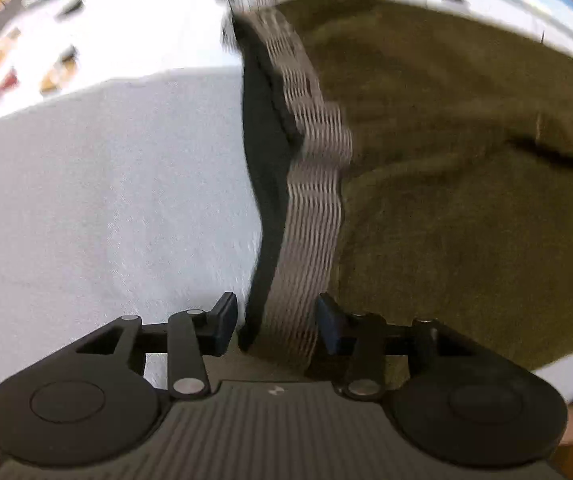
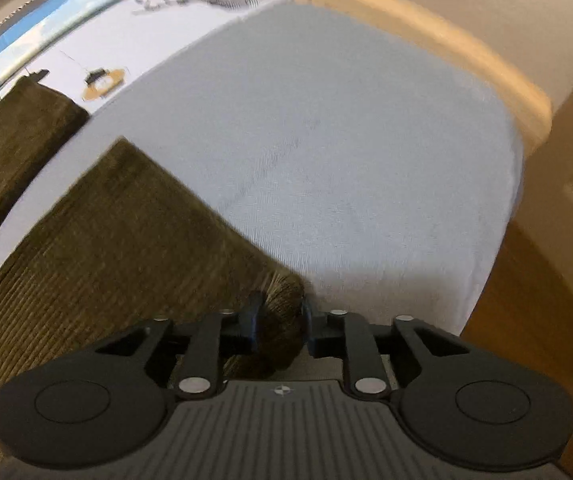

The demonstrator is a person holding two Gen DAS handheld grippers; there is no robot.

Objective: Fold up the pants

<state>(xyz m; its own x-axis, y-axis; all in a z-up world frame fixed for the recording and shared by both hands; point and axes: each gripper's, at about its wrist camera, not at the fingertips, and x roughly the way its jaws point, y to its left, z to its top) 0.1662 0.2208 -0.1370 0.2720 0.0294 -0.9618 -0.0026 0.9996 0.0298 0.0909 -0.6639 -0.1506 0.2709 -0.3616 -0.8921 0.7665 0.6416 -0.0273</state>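
Note:
Olive-green corduroy pants (image 1: 466, 168) lie on a white-sheeted bed (image 1: 106, 200). In the left wrist view their grey ribbed waistband (image 1: 310, 208) runs up the middle with a dark inner lining beside it. My left gripper (image 1: 276, 326) straddles the waistband with its jaws apart and a gap on each side of the band. In the right wrist view a pant leg (image 2: 118, 232) stretches away to the left, and a second leg (image 2: 18, 128) lies beyond it. My right gripper (image 2: 278, 326) is shut on the bunched hem corner (image 2: 280, 312) of the near leg.
A wooden bed frame (image 2: 466, 52) curves round the mattress at the right, with a beige wall and wooden floor (image 2: 526, 340) beyond. A printed white and blue blanket (image 2: 66, 8) lies at the far side of the bed. Bare sheet (image 2: 346, 160) spreads ahead of the right gripper.

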